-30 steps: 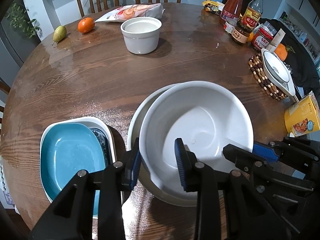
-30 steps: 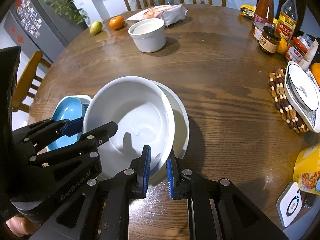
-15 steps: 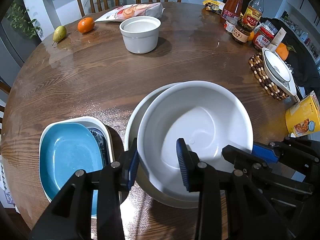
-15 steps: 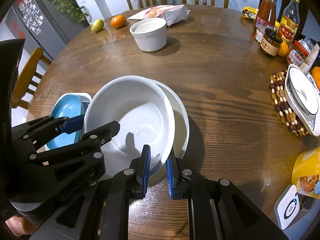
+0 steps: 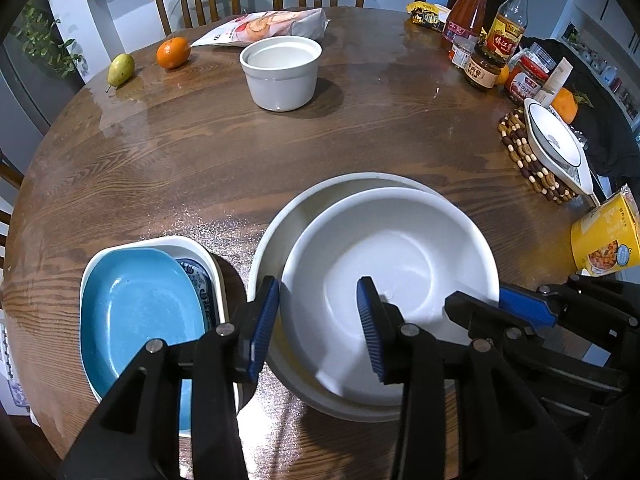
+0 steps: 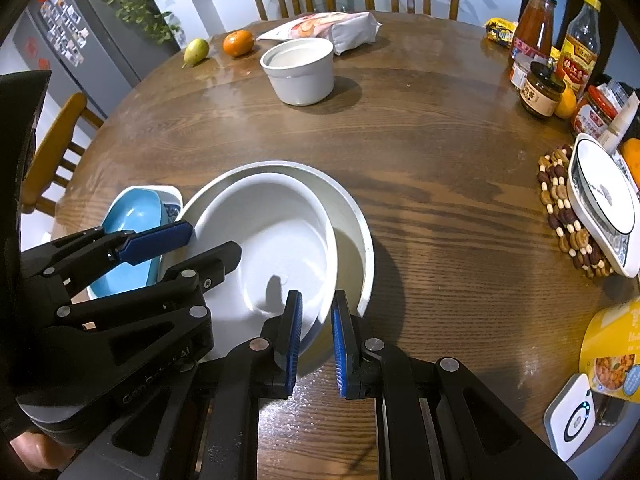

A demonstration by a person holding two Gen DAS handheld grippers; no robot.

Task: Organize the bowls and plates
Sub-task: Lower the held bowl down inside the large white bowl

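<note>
Bowl (image 5: 392, 280), low in the frame, sits nested in the big bowl (image 5: 304, 208); right gripper (image 6: 316, 336) pinches its rim to steady it, while left gripper (image 5: 318, 320), just opening, straddles the rim.

You can read "GenRobot.AI", faint and partly smeared, on the left gripper's black body (image 6: 152, 392); the brown bottle (image 5: 506, 28) carries Chinese characters on its label, too small to read with confidence

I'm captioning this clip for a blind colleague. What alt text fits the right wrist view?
The right gripper pinches the near rim of a white bowl nested in a larger white bowl on a round wooden table; the left gripper straddles its left rim, jaws opening.
</note>
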